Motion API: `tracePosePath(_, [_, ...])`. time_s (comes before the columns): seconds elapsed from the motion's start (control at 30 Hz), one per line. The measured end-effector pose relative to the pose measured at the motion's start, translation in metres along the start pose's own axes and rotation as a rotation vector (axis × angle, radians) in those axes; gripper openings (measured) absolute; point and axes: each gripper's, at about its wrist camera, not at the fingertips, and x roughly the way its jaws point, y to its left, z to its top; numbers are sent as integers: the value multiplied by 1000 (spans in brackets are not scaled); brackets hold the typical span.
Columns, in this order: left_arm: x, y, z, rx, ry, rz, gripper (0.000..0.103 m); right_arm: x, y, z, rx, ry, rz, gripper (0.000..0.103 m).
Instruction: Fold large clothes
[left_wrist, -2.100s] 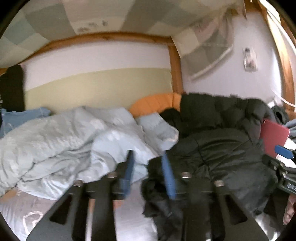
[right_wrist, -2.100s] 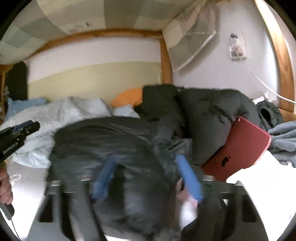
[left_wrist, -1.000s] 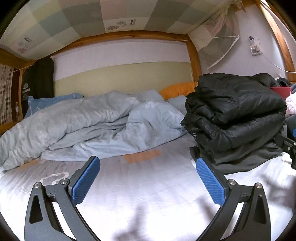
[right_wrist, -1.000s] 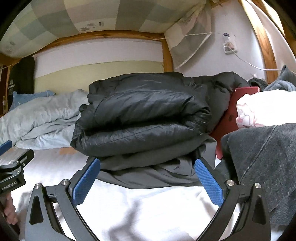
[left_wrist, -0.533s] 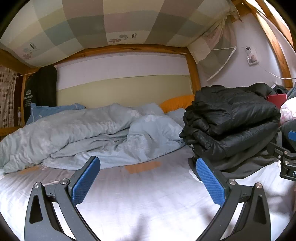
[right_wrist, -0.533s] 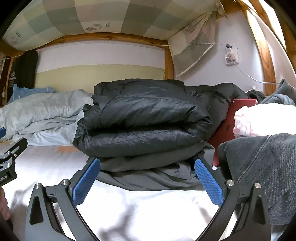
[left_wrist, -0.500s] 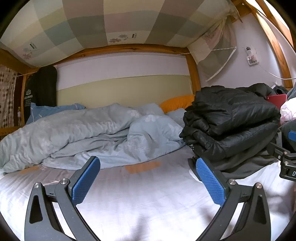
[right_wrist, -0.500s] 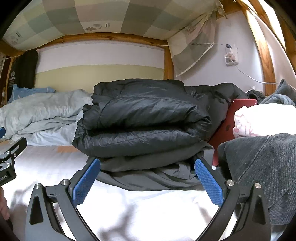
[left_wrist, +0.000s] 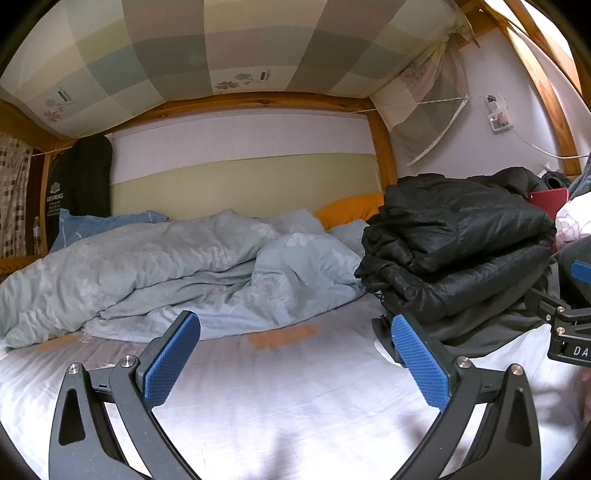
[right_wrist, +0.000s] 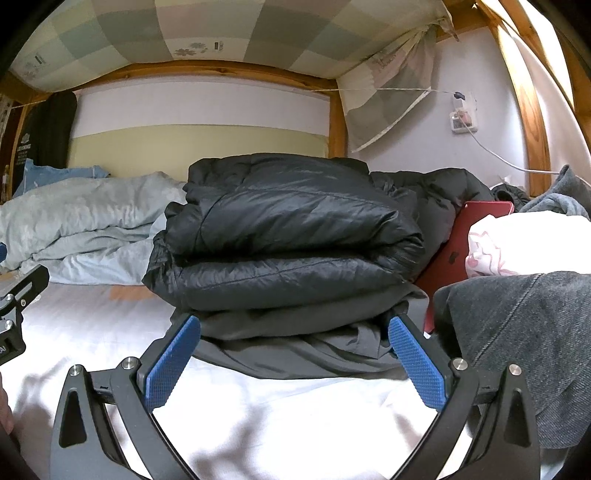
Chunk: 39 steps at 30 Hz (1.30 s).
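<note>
A black puffer jacket (right_wrist: 288, 236) lies folded in a thick stack on the white bed sheet (right_wrist: 280, 406), with grey fabric under it. It also shows in the left wrist view (left_wrist: 458, 243) at the right. My right gripper (right_wrist: 291, 358) is open and empty, low over the sheet just in front of the stack. My left gripper (left_wrist: 295, 350) is open and empty over bare sheet, left of the jacket. The right gripper's body (left_wrist: 569, 325) shows at the right edge of the left wrist view.
A crumpled light blue duvet (left_wrist: 177, 269) lies at the back left. An orange pillow (left_wrist: 351, 208) sits by the headboard. A red tablet (right_wrist: 458, 251) leans behind the jacket. A dark grey garment (right_wrist: 524, 332) and a white-pink cloth (right_wrist: 524, 243) lie at the right.
Two seconds ago both grippers were shut on the jacket's fabric. They have since opened, let go and drawn back low over the sheet. Over the last half second almost nothing has moved.
</note>
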Motion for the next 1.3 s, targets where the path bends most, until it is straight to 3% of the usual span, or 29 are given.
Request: tracePosePath(1.3, [6,-8,0,28,27,-16,103,-2,1,-1,9,2,1,103])
